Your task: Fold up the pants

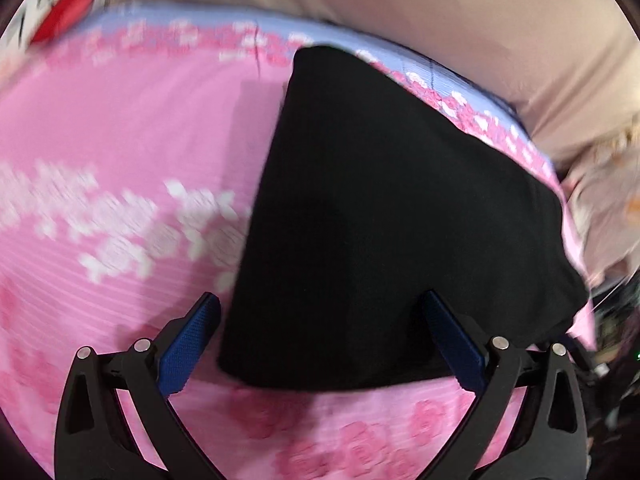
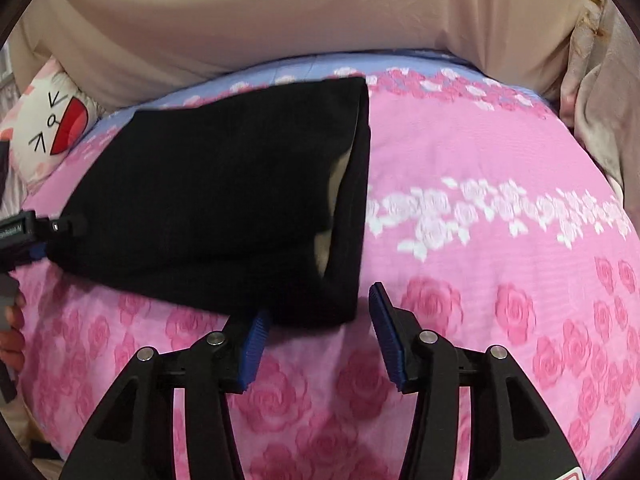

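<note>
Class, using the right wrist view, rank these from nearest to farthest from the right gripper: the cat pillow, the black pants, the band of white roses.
From the right gripper:
1. Black pants, right at its fingertips, to the left.
2. White roses, a band farther up on the right.
3. Cat pillow, at the far left edge.

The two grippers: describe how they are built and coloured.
The left gripper and right gripper look alike: black angular linkage arms with triangular cutouts, round silver pivot pins, and blue ribbed pads lining the fingers. No cables or sleeves show.
</note>
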{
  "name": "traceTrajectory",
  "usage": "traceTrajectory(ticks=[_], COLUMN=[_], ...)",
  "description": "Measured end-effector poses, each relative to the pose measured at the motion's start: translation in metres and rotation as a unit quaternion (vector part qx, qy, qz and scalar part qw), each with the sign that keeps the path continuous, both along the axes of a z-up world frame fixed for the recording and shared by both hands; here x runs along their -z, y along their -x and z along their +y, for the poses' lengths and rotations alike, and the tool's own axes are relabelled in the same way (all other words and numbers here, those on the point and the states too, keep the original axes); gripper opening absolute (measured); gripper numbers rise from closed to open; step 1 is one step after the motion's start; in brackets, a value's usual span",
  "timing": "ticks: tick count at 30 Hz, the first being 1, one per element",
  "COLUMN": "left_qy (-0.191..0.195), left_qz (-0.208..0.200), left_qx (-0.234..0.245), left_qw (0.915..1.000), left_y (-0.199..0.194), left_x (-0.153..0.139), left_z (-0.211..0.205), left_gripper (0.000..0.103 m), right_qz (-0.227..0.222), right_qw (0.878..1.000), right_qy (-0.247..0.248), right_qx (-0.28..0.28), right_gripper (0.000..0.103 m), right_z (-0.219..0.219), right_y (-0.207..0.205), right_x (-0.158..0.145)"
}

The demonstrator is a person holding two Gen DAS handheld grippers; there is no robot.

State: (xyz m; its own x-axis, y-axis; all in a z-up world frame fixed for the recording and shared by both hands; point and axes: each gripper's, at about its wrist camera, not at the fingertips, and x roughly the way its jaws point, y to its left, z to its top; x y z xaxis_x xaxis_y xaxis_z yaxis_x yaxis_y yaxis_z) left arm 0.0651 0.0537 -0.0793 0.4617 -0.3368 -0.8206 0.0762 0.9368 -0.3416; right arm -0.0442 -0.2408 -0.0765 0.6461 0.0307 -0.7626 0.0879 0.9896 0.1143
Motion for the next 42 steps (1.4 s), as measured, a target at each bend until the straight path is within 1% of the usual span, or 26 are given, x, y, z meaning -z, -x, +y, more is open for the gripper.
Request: traceTrajectory(ticks=[2,3,4,5,6,7,8,9,12,15,16,19,20,22,24,25,26,29,31,32,33,35,37,39,40,42], left_qy=[0.019,0.020,0.008,-0.001,0.002,-0.006,-0.014,-0.020,0.012,0.004,-0.015,-0.063,-0.080,-0.110,-0.129,-0.139,-0.147,-0.169,-0.169,-0.176,-0.189,-0.231,-0.291,-0.291,-0.297,-0.324], left_qz=[-0.006,-0.008,-0.008,-0.008,-0.010,-0.017,-0.026,-0.033,-0.008,0.013,0.014,-0.019,-0.029,-0.070,-0.115,-0.137,-0.150,-0.157,-0.152,-0.149,-0.152,-0.160,-0.146,-0.147,-0.154,-0.167], left_qx=[0.001,0.007,0.008,0.019,0.033,0.036,0.039,0.044,0.066,0.081,0.079,0.052,0.041,0.009,-0.016,-0.025,-0.025,-0.011,0.006,0.011,0.017,-0.001,-0.035,-0.056,-0.073,-0.114], left_qw=[0.9998,0.9997,0.9999,0.9998,0.9994,0.9992,0.9988,0.9983,0.9977,0.9966,0.9967,0.9965,0.9955,0.9914,0.9848,0.9804,0.9774,0.9730,0.9739,0.9730,0.9700,0.9599,0.9449,0.9435,0.9396,0.9241], left_y=[-0.008,-0.014,-0.016,-0.017,-0.014,-0.009,-0.003,0.004,0.031,0.053,0.060,0.075,0.078,0.085,0.090,0.092,0.092,0.080,0.068,0.062,0.053,0.038,0.020,0.016,0.017,0.018], left_x=[0.000,0.001,0.000,-0.003,-0.011,-0.019,-0.028,-0.037,-0.052,-0.038,-0.029,-0.029,-0.034,-0.053,-0.069,-0.079,-0.085,-0.087,-0.079,-0.076,-0.071,-0.056,-0.034,-0.029,-0.031,-0.036], left_z=[-0.003,-0.008,-0.012,-0.018,-0.022,-0.023,-0.022,-0.020,-0.002,-0.006,-0.012,-0.015,-0.015,-0.008,-0.004,-0.005,-0.008,-0.030,-0.048,-0.057,-0.067,-0.078,-0.080,-0.070,-0.064,-0.050], left_gripper=[0.098,0.098,0.093,0.082,0.061,0.048,0.043,0.032,0.027,0.028,0.034,0.054,0.059,0.079,0.092,0.094,0.094,0.096,0.096,0.096,0.096,0.097,0.098,0.098,0.098,0.098], right_qz=[0.001,0.008,0.010,0.004,-0.017,-0.031,-0.048,-0.059,-0.063,0.025,0.027,0.009,0.000,-0.004,-0.016,-0.026,-0.037,-0.059,-0.058,-0.050,-0.040,-0.019,0.007,0.000,-0.015,-0.062], right_qw=[1.000,0.999,0.998,0.998,0.996,0.993,0.989,0.985,0.989,0.989,0.987,0.985,0.988,0.995,0.997,0.997,0.994,0.986,0.988,0.990,0.991,0.992,0.990,0.992,0.988,0.979], right_qy=[-0.010,-0.045,-0.064,-0.069,-0.088,-0.110,-0.142,-0.160,-0.136,-0.137,-0.152,-0.161,-0.137,-0.083,-0.027,-0.032,-0.069,-0.147,-0.139,-0.131,-0.125,-0.121,-0.143,-0.126,-0.145,-0.168], right_qx=[0.001,-0.006,-0.001,0.005,0.001,0.000,-0.003,-0.005,0.010,0.044,0.049,0.066,0.072,0.061,0.069,0.072,0.069,0.048,0.022,0.018,0.013,0.011,-0.004,-0.023,-0.052,-0.099], right_gripper=[0.051,0.042,0.024,0.020,0.018,0.017,0.017,0.016,0.016,0.018,0.017,0.028,0.042,0.044,0.043,0.042,0.039,0.037,0.047,0.063,0.075,0.075,0.045,0.023,0.010,0.010], right_z=[-0.003,-0.005,-0.007,-0.007,-0.007,-0.010,-0.014,-0.017,-0.028,-0.051,-0.057,-0.064,-0.063,-0.054,-0.049,-0.052,-0.060,-0.068,-0.053,-0.043,-0.042,-0.040,-0.038,-0.024,-0.017,-0.005], right_y=[-0.011,-0.019,-0.019,-0.017,-0.007,0.002,0.015,0.028,0.059,0.066,0.074,0.099,0.106,0.111,0.116,0.119,0.118,0.094,0.059,0.044,0.023,-0.011,-0.040,-0.052,-0.050,-0.049], right_x=[0.001,0.006,0.005,-0.001,-0.016,-0.027,-0.041,-0.053,-0.062,-0.004,0.011,0.004,-0.005,-0.017,-0.029,-0.034,-0.040,-0.049,-0.052,-0.053,-0.048,-0.037,-0.027,-0.046,-0.060,-0.094])
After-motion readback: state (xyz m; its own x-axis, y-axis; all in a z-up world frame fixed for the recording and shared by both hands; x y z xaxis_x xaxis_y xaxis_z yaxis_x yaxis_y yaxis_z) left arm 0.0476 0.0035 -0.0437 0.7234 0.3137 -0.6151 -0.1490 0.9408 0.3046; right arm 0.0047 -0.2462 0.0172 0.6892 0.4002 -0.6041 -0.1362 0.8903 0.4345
